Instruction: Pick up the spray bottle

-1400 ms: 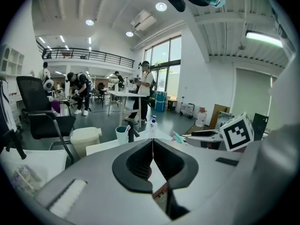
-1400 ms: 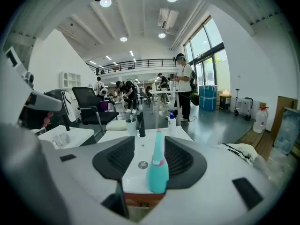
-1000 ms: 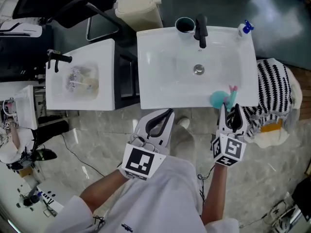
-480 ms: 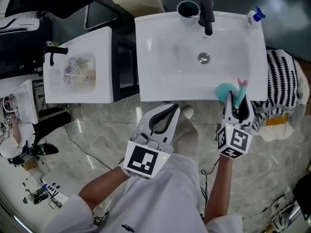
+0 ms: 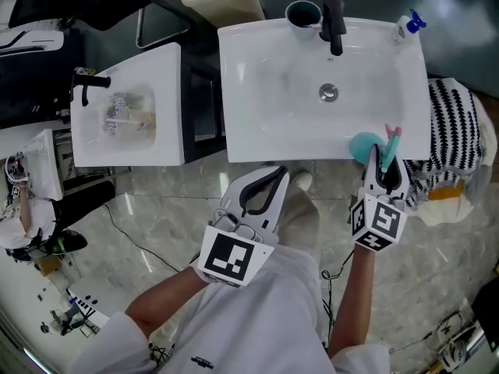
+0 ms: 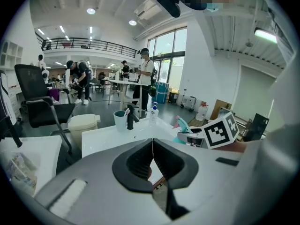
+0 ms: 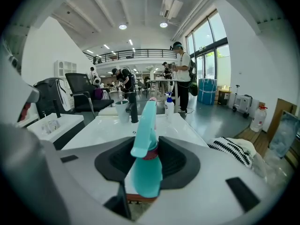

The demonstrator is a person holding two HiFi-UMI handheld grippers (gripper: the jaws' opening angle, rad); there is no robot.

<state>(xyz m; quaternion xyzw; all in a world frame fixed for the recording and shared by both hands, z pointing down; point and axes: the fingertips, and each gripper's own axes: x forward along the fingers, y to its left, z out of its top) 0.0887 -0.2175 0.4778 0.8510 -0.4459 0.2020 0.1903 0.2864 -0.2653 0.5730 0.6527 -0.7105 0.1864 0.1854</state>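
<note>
The teal spray bottle (image 5: 361, 145) stands at the front right corner of the white sink (image 5: 257, 131), its trigger head tipped to the right. My right gripper (image 5: 383, 162) reaches around it from the front edge. In the right gripper view the bottle (image 7: 146, 168) sits between the two dark pads with a gap on each side, and the jaws are closing. My left gripper (image 5: 274, 174) hovers in front of the sink's middle, its tips together and holding nothing; its own view shows the same (image 6: 152, 142).
At the sink's back edge stand a black faucet (image 5: 335, 26), a teal cup (image 5: 302, 12) and a soap pump bottle (image 5: 409, 23). A striped cloth (image 5: 452, 139) lies just right of the sink. A second white basin (image 5: 129, 115) stands at the left.
My right gripper has slid forward and down so its jaws surround the spray bottle, and they have narrowed. The left gripper has stayed where it was.
</note>
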